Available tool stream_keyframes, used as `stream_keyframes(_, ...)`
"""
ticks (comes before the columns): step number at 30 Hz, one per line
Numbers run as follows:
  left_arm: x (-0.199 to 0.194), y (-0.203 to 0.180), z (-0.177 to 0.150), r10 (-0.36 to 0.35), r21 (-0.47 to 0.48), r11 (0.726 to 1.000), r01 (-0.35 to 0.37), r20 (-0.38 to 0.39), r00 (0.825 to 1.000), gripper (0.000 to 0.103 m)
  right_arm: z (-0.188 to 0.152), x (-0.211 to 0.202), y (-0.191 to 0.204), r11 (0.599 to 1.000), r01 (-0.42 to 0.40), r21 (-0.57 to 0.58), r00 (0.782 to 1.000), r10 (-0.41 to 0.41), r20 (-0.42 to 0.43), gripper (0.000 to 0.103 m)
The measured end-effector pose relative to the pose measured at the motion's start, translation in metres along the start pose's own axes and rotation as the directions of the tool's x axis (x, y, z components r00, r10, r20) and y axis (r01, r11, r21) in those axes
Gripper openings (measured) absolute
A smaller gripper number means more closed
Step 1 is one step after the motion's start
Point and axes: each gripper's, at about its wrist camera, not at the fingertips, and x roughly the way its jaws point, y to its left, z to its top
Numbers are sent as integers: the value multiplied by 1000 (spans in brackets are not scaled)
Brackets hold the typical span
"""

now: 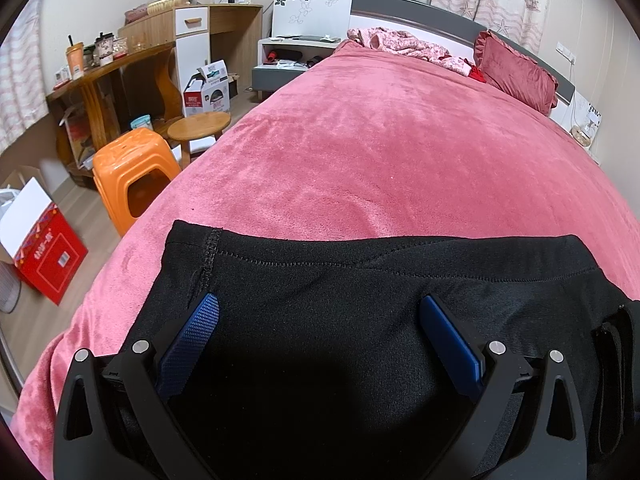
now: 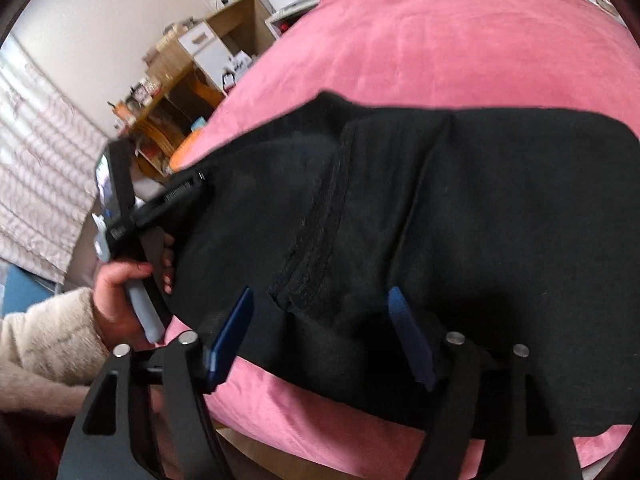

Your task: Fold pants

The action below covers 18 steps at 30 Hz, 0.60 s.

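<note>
Black pants (image 1: 360,288) lie spread on the pink bed blanket (image 1: 380,140). A stitched hem or waistband edge runs across the left wrist view. My left gripper (image 1: 320,308) is open, its blue pads hovering just over the black cloth, holding nothing. In the right wrist view the pants (image 2: 480,208) lie across the near edge of the bed, with a seam running down the middle. My right gripper (image 2: 322,300) is open above the cloth near that seam. The left gripper's body and the hand holding it (image 2: 124,280) show at the left of the right wrist view.
An orange plastic stool (image 1: 132,176) and a round wooden stool (image 1: 198,126) stand left of the bed. A wooden desk (image 1: 120,80), boxes (image 1: 44,252) and a nightstand (image 1: 288,64) are further left. A red pillow (image 1: 516,68) and crumpled floral cloth (image 1: 408,48) lie at the headboard.
</note>
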Motion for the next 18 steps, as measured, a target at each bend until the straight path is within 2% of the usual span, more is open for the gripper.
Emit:
stream_keyframes(2,-5,-6,4,11,9,1000,-11,-29,1000,99,3,-18,-8,999,-17,37,998,15,68,75)
stream_keyframes(3,-9,-9,6,-13,-1,1000,13,-39,999,99,6,-28,-14,998,-22,58,995,16,97,75)
stream_keyframes(4,-16,-13,7,-75,-29,997,74,-40,996,99,7,-38,-21,996,-23,86,991,12,134,75)
stream_keyframes(5,-27,-21,7,-169,-78,983,167,-25,985,99,7,-47,-30,993,-23,116,985,2,174,75)
stream_keyframes(6,-35,-29,6,-228,-103,969,226,-15,973,99,6,-58,-42,987,-18,162,974,-19,227,75)
stream_keyframes(8,-49,-57,5,-364,-105,927,359,-27,931,99,3,-74,-62,970,-3,243,953,-71,294,75)
stream_keyframes(9,-52,-72,4,-412,-89,909,407,-49,910,99,2,-81,-77,954,17,301,940,-117,320,71)
stream_keyframes(10,-52,-84,3,-439,-74,898,434,-72,896,99,2,-86,-88,941,34,338,932,-152,329,59)
stream_keyframes(11,-51,-102,0,-470,-48,883,468,-117,875,99,2,-91,-101,926,63,372,923,-196,330,53)
stream_keyframes(12,-49,-116,-3,-486,-28,872,488,-149,861,100,5,-94,-109,920,89,382,917,-225,328,41)
stream_keyframes(13,-47,-124,-5,-494,-17,866,499,-168,853,99,7,-96,-116,915,121,385,909,-258,327,36)
stream_keyframes(14,-45,-133,-7,-503,-8,860,511,-190,843,99,8,-99,-121,913,141,382,903,-277,328,35)
stream_keyframes(16,-33,-154,-16,-519,-3,842,539,-271,811,99,14,-96,-129,914,182,363,894,-308,327,35)
stream_keyframes(17,-24,-163,-21,-510,1,843,538,-316,800,99,17,-92,-131,913,197,356,892,-318,321,35)
stream_keyframes(18,-20,-168,-25,-483,13,856,516,-332,810,99,21,-88,-136,913,210,351,893,-325,310,35)
